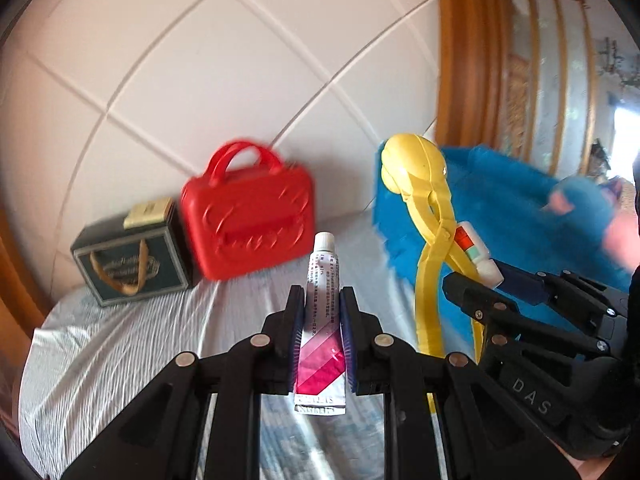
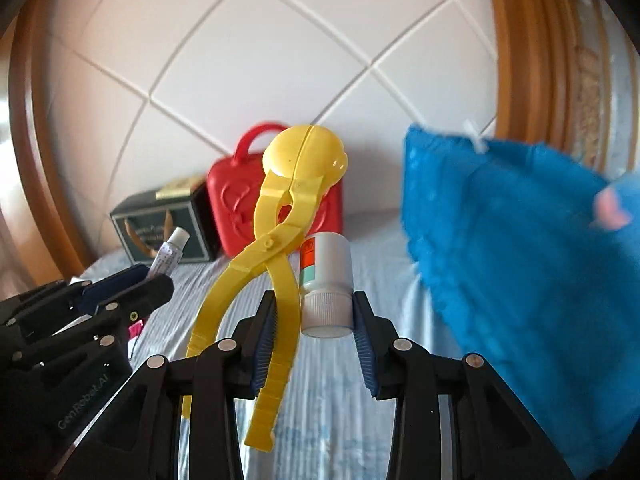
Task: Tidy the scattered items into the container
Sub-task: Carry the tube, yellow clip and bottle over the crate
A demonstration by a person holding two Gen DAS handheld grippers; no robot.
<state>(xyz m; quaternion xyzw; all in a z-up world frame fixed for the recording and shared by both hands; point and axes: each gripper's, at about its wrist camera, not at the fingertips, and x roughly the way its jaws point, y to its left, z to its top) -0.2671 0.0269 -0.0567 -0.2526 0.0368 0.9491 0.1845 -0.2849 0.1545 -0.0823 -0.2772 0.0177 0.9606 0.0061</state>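
Blue container on striped bedsheet

Tube, bottle (both gripped).

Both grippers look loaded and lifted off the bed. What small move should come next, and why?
Probably carry both toward the fuzzy blue container on the right. The left gripper is shut on a pink-and-white striped ointment tube; the right gripper pinches a small white bottle together with one handle of the yellow plastic ball-headed tongs. Neither load is over the container yet.
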